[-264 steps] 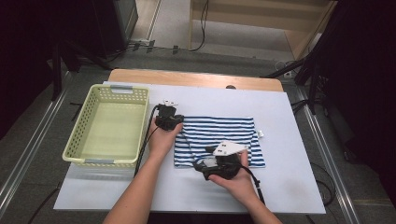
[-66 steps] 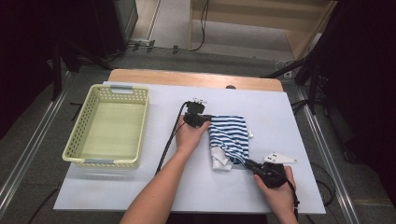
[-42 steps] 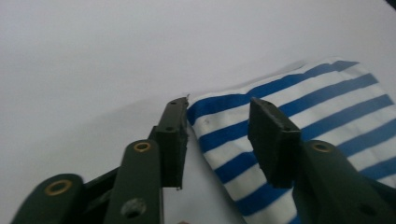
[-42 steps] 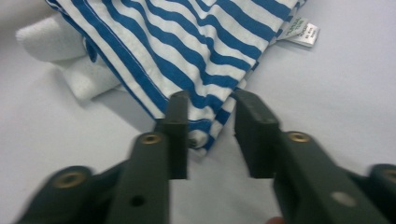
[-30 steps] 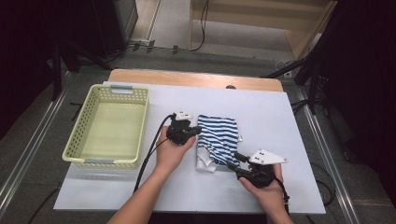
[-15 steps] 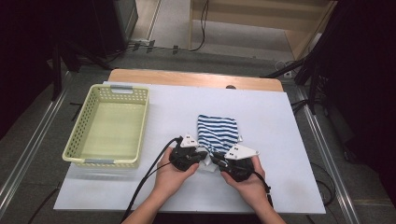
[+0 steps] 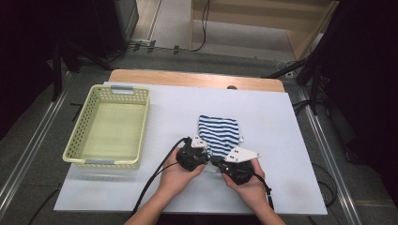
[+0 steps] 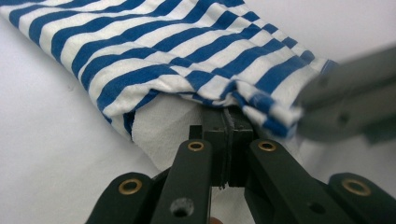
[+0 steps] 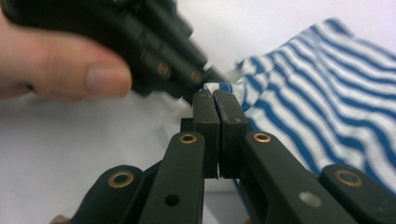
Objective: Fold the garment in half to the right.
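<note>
In the high view, the striped cloth [image 7: 218, 135] is lying folded just right of the frame's centre on the white surface [image 7: 281, 140], well apart from the basket [image 7: 77, 150] at the left. Both grippers are meeting at the cloth's lower edge: the left gripper [image 7: 202, 157] from the lower left, the right gripper [image 7: 217, 162] just beside it.

In the left gripper view, the jaws are pressing together at centre frame, pinching the cloth's [image 8: 187, 51] near hem; the right gripper's blurred body is crossing the right edge.

In the right gripper view, the jaws have just been closing and are now standing closed at the cloth's [image 9: 327, 88] corner; whether fabric is sitting between them is hard to tell. The left gripper [image 9: 212, 74] and left hand [image 9: 56, 70] are filling the upper left.
</note>
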`<control>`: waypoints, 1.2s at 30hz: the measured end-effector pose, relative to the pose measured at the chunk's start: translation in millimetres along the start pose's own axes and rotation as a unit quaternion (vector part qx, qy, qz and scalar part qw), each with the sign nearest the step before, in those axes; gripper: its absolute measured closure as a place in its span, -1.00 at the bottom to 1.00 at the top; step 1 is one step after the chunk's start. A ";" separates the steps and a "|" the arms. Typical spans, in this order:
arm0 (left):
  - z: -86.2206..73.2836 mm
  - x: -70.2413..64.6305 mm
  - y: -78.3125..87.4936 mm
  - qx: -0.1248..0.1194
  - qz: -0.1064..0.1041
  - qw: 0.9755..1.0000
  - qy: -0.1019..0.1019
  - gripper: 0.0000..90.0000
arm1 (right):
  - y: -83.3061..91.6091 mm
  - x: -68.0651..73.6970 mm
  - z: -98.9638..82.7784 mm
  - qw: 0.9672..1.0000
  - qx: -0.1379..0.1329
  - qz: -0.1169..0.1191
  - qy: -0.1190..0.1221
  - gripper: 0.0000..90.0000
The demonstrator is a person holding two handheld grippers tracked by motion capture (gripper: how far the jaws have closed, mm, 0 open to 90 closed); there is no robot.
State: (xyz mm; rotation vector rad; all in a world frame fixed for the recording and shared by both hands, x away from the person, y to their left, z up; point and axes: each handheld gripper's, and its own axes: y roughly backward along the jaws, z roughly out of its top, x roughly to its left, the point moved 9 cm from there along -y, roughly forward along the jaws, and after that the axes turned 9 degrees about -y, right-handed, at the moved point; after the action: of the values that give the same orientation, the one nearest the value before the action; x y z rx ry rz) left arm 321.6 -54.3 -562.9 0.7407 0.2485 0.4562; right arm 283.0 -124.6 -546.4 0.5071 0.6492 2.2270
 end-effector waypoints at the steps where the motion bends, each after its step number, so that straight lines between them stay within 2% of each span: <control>1: -0.4 1.2 1.6 -0.001 -0.005 1.000 0.005 0.95 | -1.4 1.3 -2.6 1.000 0.000 0.002 -0.002 0.93; 3: -0.6 4.9 5.3 -0.009 -0.009 1.000 0.014 0.87 | -2.0 2.4 -6.4 1.000 0.001 0.005 -0.007 0.93; 6: 0.8 13.9 9.2 -0.016 0.003 1.000 0.024 0.84 | -2.4 2.5 -8.8 1.000 0.005 0.006 -0.002 0.93; 10: 1.8 23.2 5.2 -0.018 0.020 0.999 0.028 0.85 | -3.9 1.6 -10.1 1.000 0.012 0.008 -0.002 0.93; 14: 1.2 30.8 0.6 -0.024 0.024 0.998 0.048 0.94 | -8.7 1.1 -18.8 0.999 0.044 0.008 -0.001 0.96; 16: 1.9 30.1 -0.2 -0.023 0.027 0.998 0.045 0.93 | -12.0 0.1 -25.8 0.998 0.060 -0.001 0.006 0.96; 17: 1.9 29.6 0.5 -0.021 0.029 0.999 0.041 0.93 | -12.8 0.3 -27.9 0.998 0.059 0.001 0.008 0.96; 19: 2.3 27.2 2.5 -0.024 0.028 0.999 0.038 0.92 | -11.2 0.9 -29.3 0.998 0.056 0.004 0.006 0.96; 22: 2.4 22.8 8.2 -0.035 0.014 0.998 0.043 0.92 | -2.8 -0.3 -25.7 0.999 0.047 0.005 0.006 0.96; 26: 1.1 16.0 17.3 -0.053 -0.006 0.997 0.048 0.98 | 14.4 -6.9 -16.0 1.000 0.016 0.011 -0.015 0.96; 28: 1.0 16.3 23.0 -0.063 -0.003 0.997 0.046 1.00 | 22.2 -10.9 -10.8 1.000 0.002 0.012 -0.022 0.96; 31: 3.7 19.6 33.5 -0.080 0.003 0.995 0.054 1.00 | 30.4 -17.2 -5.6 1.000 -0.011 0.010 -0.027 0.96; 34: 13.3 19.2 44.0 -0.108 -0.006 0.992 0.057 1.00 | 37.3 -25.8 -4.1 0.999 -0.017 0.000 -0.032 0.96; 36: 21.4 15.0 47.1 -0.121 -0.011 0.991 0.055 0.86 | 40.7 -34.9 -5.4 0.999 -0.018 -0.007 -0.039 0.95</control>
State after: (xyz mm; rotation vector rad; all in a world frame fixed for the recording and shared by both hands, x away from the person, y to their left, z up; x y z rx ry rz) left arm 328.1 -29.3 -515.6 0.4759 0.2994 0.4970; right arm 280.1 -176.6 -532.1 0.5672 0.5687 2.1895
